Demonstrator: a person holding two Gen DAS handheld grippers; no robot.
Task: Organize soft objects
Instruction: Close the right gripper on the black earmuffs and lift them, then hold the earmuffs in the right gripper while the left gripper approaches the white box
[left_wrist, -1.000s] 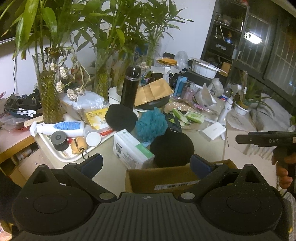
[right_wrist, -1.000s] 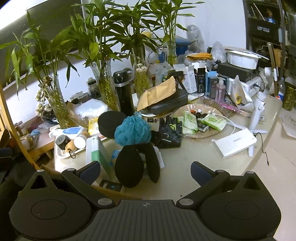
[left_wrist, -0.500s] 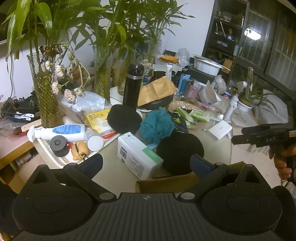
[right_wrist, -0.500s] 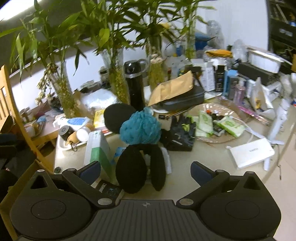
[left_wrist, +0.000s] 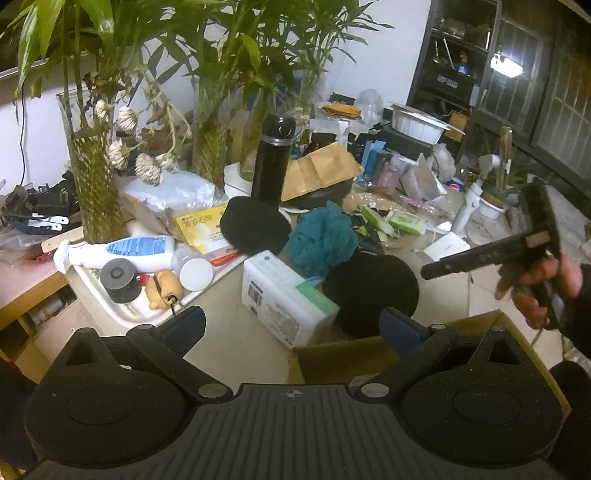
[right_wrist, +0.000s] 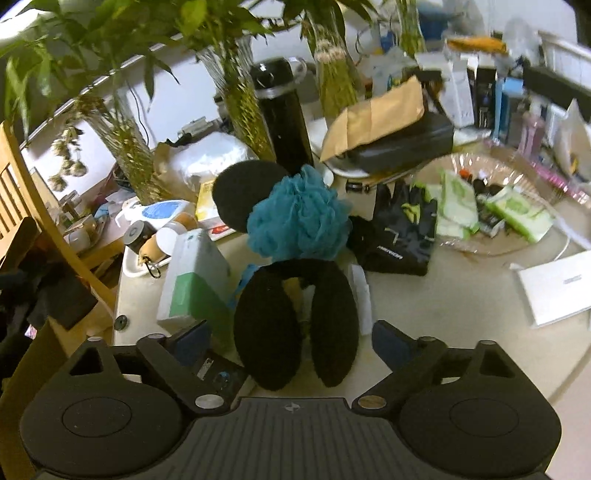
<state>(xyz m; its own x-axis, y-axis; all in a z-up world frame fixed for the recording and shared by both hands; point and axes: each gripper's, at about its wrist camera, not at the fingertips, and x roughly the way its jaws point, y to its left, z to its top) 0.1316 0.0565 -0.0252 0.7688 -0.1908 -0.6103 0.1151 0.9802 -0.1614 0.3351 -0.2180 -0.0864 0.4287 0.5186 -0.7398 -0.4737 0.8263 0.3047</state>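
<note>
Black fuzzy earmuffs (right_wrist: 295, 325) stand on the table, just ahead of my open right gripper (right_wrist: 291, 339). A teal bath pouf (right_wrist: 299, 218) sits behind them, with a round black pad (right_wrist: 240, 195) at its left and black gloves (right_wrist: 402, 232) at its right. In the left wrist view the earmuffs (left_wrist: 373, 288), pouf (left_wrist: 325, 236) and black pad (left_wrist: 255, 229) lie beyond my open, empty left gripper (left_wrist: 291, 328). A cardboard box (left_wrist: 369, 354) sits below the left gripper. The right gripper (left_wrist: 532, 243) shows at the right edge there.
A white-green tissue pack (left_wrist: 284, 299) lies left of the earmuffs. A white tray (left_wrist: 122, 310) holds bottles and caps. A black flask (left_wrist: 273, 162), glass vases with bamboo (left_wrist: 92, 166), a brown envelope (right_wrist: 373, 118), a glass dish of wipes (right_wrist: 491, 214) and a white box (right_wrist: 554, 288) crowd the table.
The right gripper has moved forward and down toward the earmuffs, which now fill the space between its fingers. The left gripper has shifted slightly; the box sits further right below it.
</note>
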